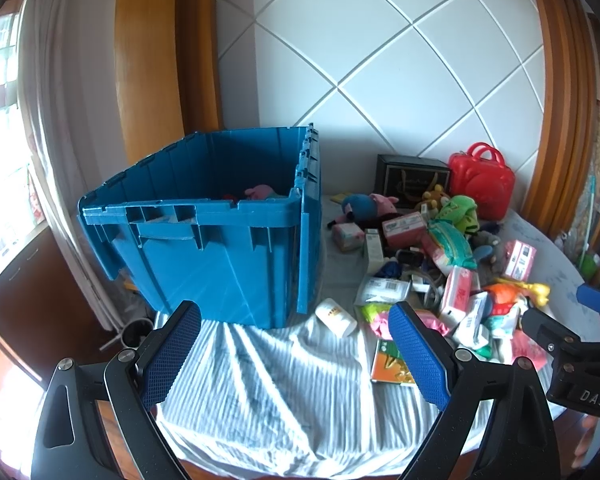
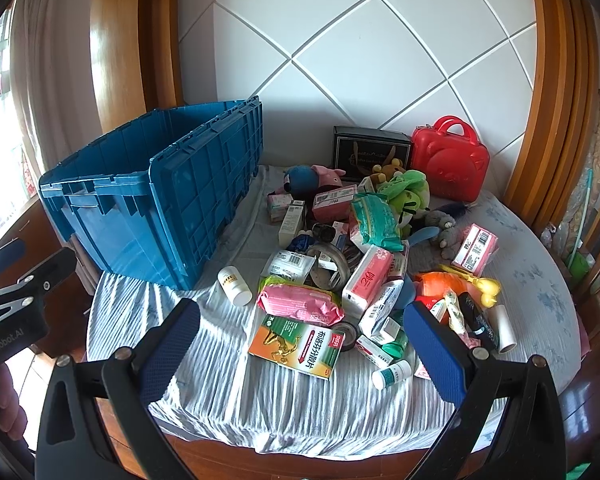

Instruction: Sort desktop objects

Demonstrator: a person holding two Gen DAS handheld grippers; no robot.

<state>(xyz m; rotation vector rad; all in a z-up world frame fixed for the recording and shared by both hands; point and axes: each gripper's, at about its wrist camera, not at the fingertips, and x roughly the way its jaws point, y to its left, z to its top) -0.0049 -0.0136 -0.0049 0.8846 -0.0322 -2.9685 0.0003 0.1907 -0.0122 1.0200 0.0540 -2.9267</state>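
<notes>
A big blue plastic crate (image 1: 220, 240) stands on the left of the cloth-covered table; it also shows in the right wrist view (image 2: 160, 208). A pink plush (image 1: 260, 191) lies inside it. To its right is a pile of toys, tissue packs and medicine boxes (image 2: 360, 260). At the pile's near edge lie a white pill bottle (image 2: 235, 286), a pink wipes pack (image 2: 300, 300) and an orange-green medicine box (image 2: 296, 346). My left gripper (image 1: 296, 356) is open and empty, in front of the crate. My right gripper (image 2: 304, 360) is open and empty, above the near edge of the pile.
A red bear-shaped case (image 2: 448, 160) and a black box (image 2: 370, 152) stand against the white tiled wall. The table has a striped cloth (image 2: 280, 408) and its wooden front edge is close below the grippers. Curtains and a window are on the left.
</notes>
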